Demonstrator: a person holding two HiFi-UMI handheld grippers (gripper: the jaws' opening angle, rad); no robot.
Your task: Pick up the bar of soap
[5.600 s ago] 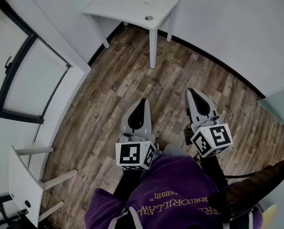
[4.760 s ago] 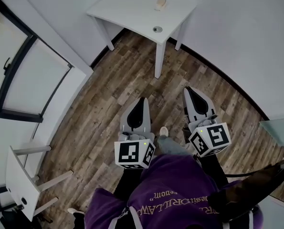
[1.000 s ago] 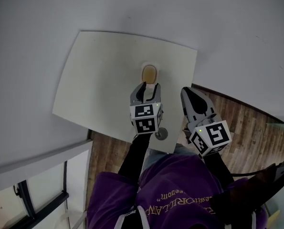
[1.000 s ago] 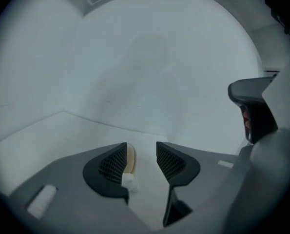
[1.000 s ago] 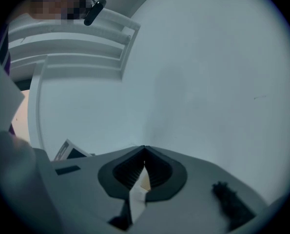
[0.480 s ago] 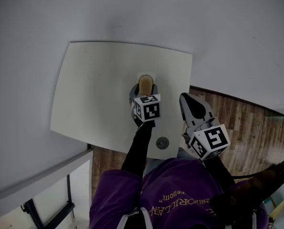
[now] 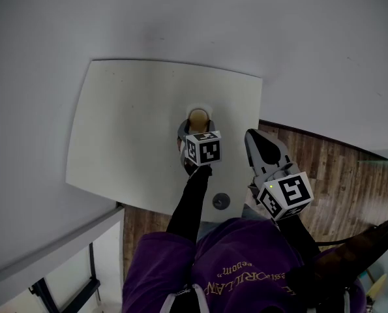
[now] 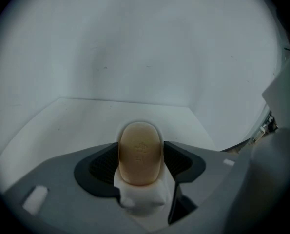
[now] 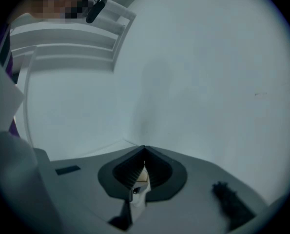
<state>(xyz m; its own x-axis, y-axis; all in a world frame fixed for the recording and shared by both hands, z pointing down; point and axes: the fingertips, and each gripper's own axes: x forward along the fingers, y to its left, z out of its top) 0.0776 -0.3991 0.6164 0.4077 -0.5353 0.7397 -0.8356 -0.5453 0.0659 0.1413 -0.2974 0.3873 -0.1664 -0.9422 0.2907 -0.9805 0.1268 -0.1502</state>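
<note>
The tan oval bar of soap (image 7: 197, 116) lies on a small white dish (image 8: 140, 195) on the white table (image 7: 128, 129), toward its right side. My left gripper (image 7: 197, 126) points down at it. In the left gripper view the soap (image 8: 140, 152) stands between the two dark pads (image 8: 180, 161) of the left gripper (image 8: 141, 146). Those jaws have just been opening and stand wide on either side of the bar, open, with the bar still on its dish. My right gripper (image 7: 253, 134) hangs off the table's right edge; its tips meet (image 9: 144, 152), shut, holding nothing.
A small round metal piece (image 7: 221, 201) sits near the table's front edge. A grey wall (image 7: 246, 25) runs behind the table. Wood floor (image 7: 330, 168) shows at the right, a window frame (image 7: 70, 276) at the lower left.
I have come from across the room up to the table. Over the last second the left gripper dropped forward and down over the soap, its jaws now either side of it. The right gripper barely shifted.
</note>
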